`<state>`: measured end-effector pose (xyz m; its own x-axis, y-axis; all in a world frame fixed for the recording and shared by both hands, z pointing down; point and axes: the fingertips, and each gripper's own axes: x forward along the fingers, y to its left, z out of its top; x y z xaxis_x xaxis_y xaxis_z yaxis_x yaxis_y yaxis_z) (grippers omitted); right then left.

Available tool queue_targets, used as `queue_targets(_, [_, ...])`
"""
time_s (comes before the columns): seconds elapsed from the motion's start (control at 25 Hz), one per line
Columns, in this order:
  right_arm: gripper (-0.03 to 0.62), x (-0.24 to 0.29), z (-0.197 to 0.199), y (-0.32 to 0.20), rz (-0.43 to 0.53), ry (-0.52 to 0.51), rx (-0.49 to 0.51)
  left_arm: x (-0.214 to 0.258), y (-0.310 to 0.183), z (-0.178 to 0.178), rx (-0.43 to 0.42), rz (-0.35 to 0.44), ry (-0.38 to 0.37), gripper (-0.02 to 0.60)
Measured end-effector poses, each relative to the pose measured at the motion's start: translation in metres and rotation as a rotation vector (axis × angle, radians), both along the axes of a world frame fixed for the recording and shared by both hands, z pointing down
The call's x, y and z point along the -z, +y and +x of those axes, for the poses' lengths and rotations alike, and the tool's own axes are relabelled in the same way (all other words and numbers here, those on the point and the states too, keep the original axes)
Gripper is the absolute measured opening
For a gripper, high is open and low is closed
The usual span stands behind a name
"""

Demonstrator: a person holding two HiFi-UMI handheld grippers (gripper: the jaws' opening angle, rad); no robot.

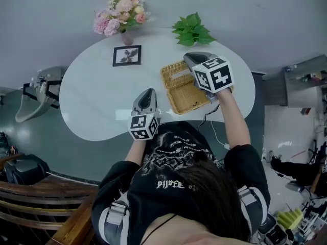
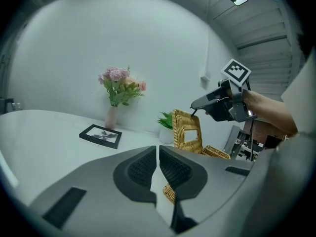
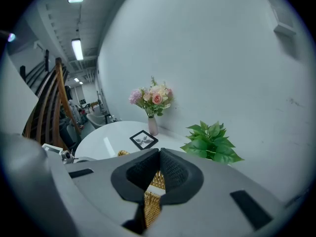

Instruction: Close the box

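Box lid (image 2: 186,118) upright, just below tips of closed right gripper (image 2: 193,106)

Woven wicker box (image 1: 186,100), golden tan, rectangular and shallow. Lies flat just right of centre in the head view, open. Lid (image 1: 175,73), pierced by a rectangular cut-out, stands nearly upright along the far edge, at centre right in the left gripper view (image 2: 186,131).
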<state>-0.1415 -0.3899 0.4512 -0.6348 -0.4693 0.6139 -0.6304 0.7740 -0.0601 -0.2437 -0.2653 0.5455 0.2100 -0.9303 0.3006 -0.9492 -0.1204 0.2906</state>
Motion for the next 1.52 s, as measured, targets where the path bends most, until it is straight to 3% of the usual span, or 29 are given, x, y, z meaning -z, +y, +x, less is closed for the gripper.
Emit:
queue_targets(0.36, [0.035, 0.013, 0.018, 0.031, 0.012, -0.047, 0.052, 0.014, 0.017, 0.019, 0.068, 0.007, -0.013, 0.037])
queue_targets(1.12, [0.035, -0.001, 0.064, 0.097, -0.002, -0.089, 0.083, 0.015, 0.072, 0.075, 0.098, 0.009, -0.039, 0.037])
queue_targets(1.52, [0.035, -0.016, 0.077, 0.118, -0.012, -0.086, 0.099, 0.011, 0.096, 0.088, 0.137, 0.003, -0.039, 0.037])
